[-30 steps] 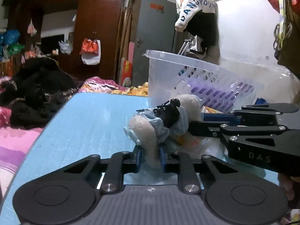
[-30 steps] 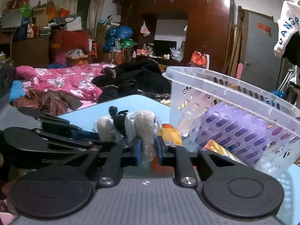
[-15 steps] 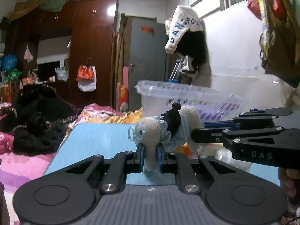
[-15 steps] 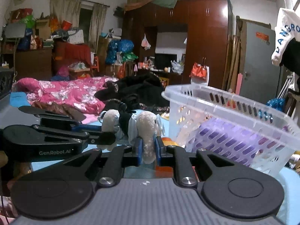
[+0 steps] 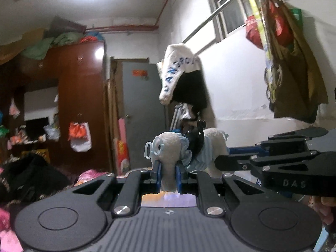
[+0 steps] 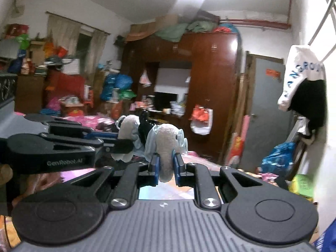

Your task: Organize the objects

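The left tool [image 5: 167, 175] is clamped on one end of the plush toy [image 5: 180, 151]. The right tool [image 6: 166, 169] is clamped on the other end. The plush toy hangs between both tools, in front of the wardrobe [image 6: 212, 88].

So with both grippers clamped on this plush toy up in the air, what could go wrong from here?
1. Each gripper, left and right, pinches only one soft limb of the plush toy; pulling apart could strain seams, or a limb could slip.
2. The pale blue plastic glasses stick out near the left gripper and might snag or pop off.
3. No basket shows in either view, so the drop may be misjudged.
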Motion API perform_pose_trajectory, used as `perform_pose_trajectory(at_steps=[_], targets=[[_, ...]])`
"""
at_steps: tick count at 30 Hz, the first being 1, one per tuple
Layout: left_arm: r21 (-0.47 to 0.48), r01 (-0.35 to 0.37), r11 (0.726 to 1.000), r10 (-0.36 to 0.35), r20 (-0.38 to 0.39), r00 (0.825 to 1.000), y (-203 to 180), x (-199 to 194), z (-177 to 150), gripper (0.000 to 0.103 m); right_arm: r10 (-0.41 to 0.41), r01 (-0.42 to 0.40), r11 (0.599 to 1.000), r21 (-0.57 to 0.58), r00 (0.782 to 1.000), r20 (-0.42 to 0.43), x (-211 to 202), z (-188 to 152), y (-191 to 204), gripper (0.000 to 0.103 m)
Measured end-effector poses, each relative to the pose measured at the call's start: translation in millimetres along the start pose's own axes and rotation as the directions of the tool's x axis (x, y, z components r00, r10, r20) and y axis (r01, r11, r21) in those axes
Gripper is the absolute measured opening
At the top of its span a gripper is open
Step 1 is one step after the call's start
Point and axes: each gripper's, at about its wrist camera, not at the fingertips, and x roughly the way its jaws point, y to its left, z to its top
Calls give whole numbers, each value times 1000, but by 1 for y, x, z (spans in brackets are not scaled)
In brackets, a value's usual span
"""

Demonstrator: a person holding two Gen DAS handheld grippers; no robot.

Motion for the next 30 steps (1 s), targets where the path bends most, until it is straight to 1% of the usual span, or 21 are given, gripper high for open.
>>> perform_pose_trajectory(at_steps=[3, 7, 11, 13, 16, 18, 19, 20, 21, 22, 23, 24, 25, 26, 27, 29, 30], targets=[[11, 46, 999, -46, 3, 999, -2, 32, 12, 17, -42, 42, 999, 26, 999, -18, 20, 7, -20, 16], [-12, 98, 995, -98, -45, 994, -1, 79, 12, 17, -91, 95, 994, 50, 993, -77, 51, 0, -42, 16], [-5, 95, 995, -95, -116, 989, -2, 115, 2, 17, -100, 113, 989, 92, 986, -131, 70, -11, -58, 16], [3, 83, 997, -81, -142, 986, -3, 124, -4, 17, -89, 107, 987, 120, 985, -150, 76, -16, -61, 16], [-7, 77, 997, -77, -168, 983, -2, 134, -10, 17, -95, 117, 984, 131, 982, -165, 75, -22, -64, 16], [-9, 68, 998, -68, -158, 985, 0, 133, -12, 20, -103, 129, 982, 136, 978, -182, 78, -25, -64, 17], [-6, 60, 998, -60, -153, 986, 0, 134, -14, 32, -107, 135, 981, 141, 976, -192, 73, -27, -66, 21], [-4, 57, 998, -57, -160, 985, 1, 137, -14, 44, -115, 146, 978, 147, 973, -200, 74, -29, -67, 29], [1, 45, 999, -44, -172, 984, 1, 139, -15, 63, -135, 167, 974, 153, 970, -200, 72, -30, -69, 32], [11, 8, 1000, -6, -168, 986, 1, 139, -17, 70, -141, 175, 972, 156, 968, -206, 69, -31, -70, 39], [20, -12, 1000, 15, -152, 988, 1, 138, -16, 71, -139, 177, 971, 162, 966, -220, 67, -33, -71, 54], [24, -17, 1000, 20, -137, 990, 3, 135, -17, 73, -141, 180, 970, 165, 964, -226, 64, -35, -71, 62], [8, -12, 1000, 13, -124, 992, 7, 131, -18, 76, -148, 187, 968, 165, 964, -222, 62, -36, -72, 74], [-19, -5, 1000, 3, -114, 994, 12, 126, -18, 78, -157, 195, 966, 169, 964, -213, 58, -36, -73, 80], [-39, -3, 999, -1, -113, 994, 16, 120, -17, 82, -161, 199, 963, 184, 966, -204, 49, -37, -73, 83], [-53, -3, 999, -3, -106, 994, 21, 103, -17, 82, -151, 190, 956, 223, 971, -183, 35, -36, -77, 94], [-49, -5, 999, 0, -99, 995, 22, 90, -18, 83, -145, 181, 952, 245, 977, -156, 21, -36, -76, 97]])
